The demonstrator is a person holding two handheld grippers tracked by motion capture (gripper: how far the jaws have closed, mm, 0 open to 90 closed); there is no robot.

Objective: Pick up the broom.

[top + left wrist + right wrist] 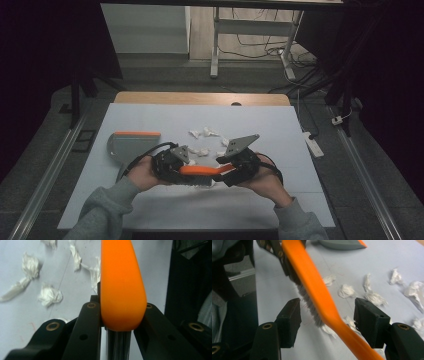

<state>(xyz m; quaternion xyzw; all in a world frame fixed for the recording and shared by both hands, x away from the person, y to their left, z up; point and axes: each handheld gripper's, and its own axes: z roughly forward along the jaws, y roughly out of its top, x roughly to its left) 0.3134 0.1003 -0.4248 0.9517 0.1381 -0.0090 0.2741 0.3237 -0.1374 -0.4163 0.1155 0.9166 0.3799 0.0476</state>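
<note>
- White-topped counter (150,200) is carrying everything, with its wooden far edge showing.
- Grey dustpan (131,145) with an orange lip is lying at the left, well apart from the hands.
- Orange brush (200,170) is hanging level just above the near middle of the counter, spanning between both grippers, its grey bristles (310,305) pointing down.
- Left gripper (172,167) is gripping the rounded end of the brush handle (122,290), its fingers (90,315) pressing on either side.
- Right gripper (235,167) is standing with fingers (292,312) parted; the brush is passing between them without the pads pressing on it.
- White paper scraps (202,134) are lying scattered just beyond the brush, toward the far middle.
</note>
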